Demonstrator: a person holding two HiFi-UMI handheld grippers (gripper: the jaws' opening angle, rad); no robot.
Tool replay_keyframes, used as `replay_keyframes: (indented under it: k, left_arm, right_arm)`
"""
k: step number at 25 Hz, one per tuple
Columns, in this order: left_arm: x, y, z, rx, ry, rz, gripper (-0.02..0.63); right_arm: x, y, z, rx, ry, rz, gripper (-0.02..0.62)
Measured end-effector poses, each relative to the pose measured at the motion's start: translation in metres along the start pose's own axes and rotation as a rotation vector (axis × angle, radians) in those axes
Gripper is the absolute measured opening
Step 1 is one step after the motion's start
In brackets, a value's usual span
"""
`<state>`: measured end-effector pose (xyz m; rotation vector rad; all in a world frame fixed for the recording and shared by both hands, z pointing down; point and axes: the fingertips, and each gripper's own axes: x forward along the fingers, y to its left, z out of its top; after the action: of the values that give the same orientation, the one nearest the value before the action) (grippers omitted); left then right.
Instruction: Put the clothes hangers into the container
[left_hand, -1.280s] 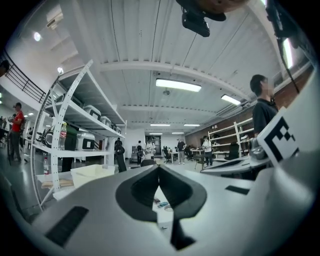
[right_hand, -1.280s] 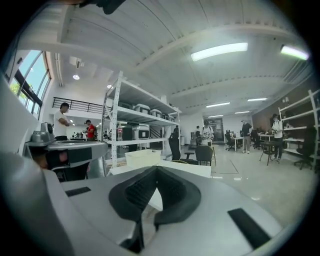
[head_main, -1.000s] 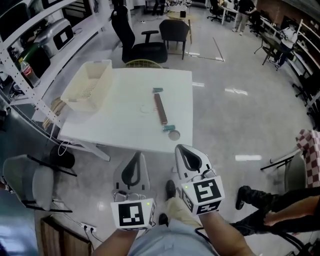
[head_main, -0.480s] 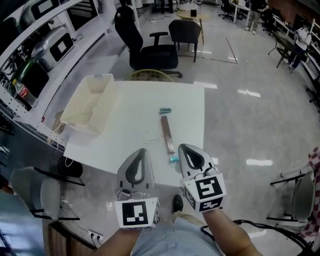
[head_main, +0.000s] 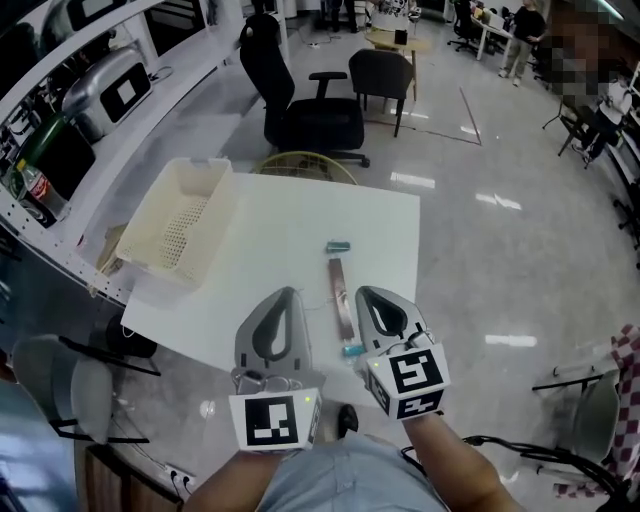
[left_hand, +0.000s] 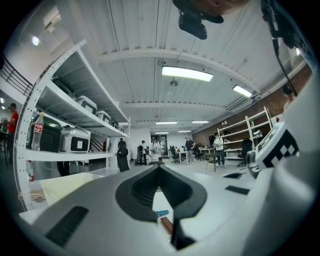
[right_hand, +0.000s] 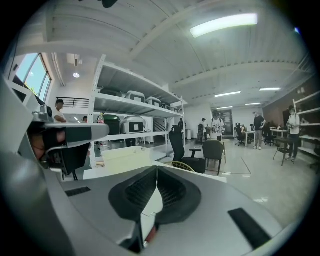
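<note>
One clothes hanger (head_main: 342, 300), a brown wooden bar with a teal clip at each end, lies on the white table (head_main: 385, 225). Its near end reaches the table's front edge. A cream mesh basket (head_main: 180, 225) stands on the table's left side, nothing visible in it. My left gripper (head_main: 285, 294) hovers just left of the hanger's near end, shut and empty. My right gripper (head_main: 366, 294) hangs just right of it, also shut and empty. The left gripper view shows the hanger (left_hand: 165, 222) through the gap below the closed left gripper (left_hand: 159, 166). The right gripper (right_hand: 157, 167) points at the basket (right_hand: 125, 155).
A black office chair (head_main: 300, 110), a dark chair (head_main: 385, 75) and a yellow wire chair (head_main: 300, 165) stand beyond the table. Shelving with boxes (head_main: 60, 110) runs along the left. A grey chair (head_main: 60, 385) sits at lower left. People stand far off.
I have come closer to the table. Both grippers, earlier over the floor short of it, now reach over its front edge on either side of the hanger's near end. Both stay shut.
</note>
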<state>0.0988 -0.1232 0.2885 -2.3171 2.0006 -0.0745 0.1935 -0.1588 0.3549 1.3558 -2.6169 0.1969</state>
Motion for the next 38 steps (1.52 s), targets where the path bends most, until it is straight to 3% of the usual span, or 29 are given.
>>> replay_keyframes:
  k: [6,7,9,14,18,25,32,38]
  left_arm:
    - [0.036,0.015,-0.040,-0.068,0.084,-0.035,0.014]
    - [0.041,0.019,-0.046,-0.067,0.079,-0.043,0.014]
    - [0.053,0.023,-0.059,-0.066,0.077,-0.059,0.014]
    - [0.073,0.029,-0.103,-0.078,0.182,-0.097,0.014]
    - [0.087,0.037,-0.126,-0.083,0.211,-0.120,0.014]
    - [0.096,0.048,-0.148,-0.105,0.252,-0.120,0.014]
    - [0.096,0.054,-0.149,-0.091,0.261,-0.116,0.014]
    - [0.091,0.050,-0.132,-0.076,0.235,-0.093,0.014]
  right_arm:
    - [0.041,0.003,-0.049,0.030,0.132,0.010,0.014]
    - [0.048,0.005,-0.060,0.032,0.161,0.012,0.028]
    - [0.060,0.005,-0.083,0.039,0.220,0.007,0.136]
    - [0.083,-0.003,-0.140,0.058,0.377,-0.039,0.186]
    - [0.093,-0.004,-0.171,0.067,0.464,-0.055,0.214]
    - [0.101,-0.008,-0.212,0.099,0.609,-0.097,0.210]
    - [0.102,-0.013,-0.215,0.104,0.640,-0.112,0.155]
    - [0.100,-0.015,-0.183,0.118,0.577,-0.104,0.147]
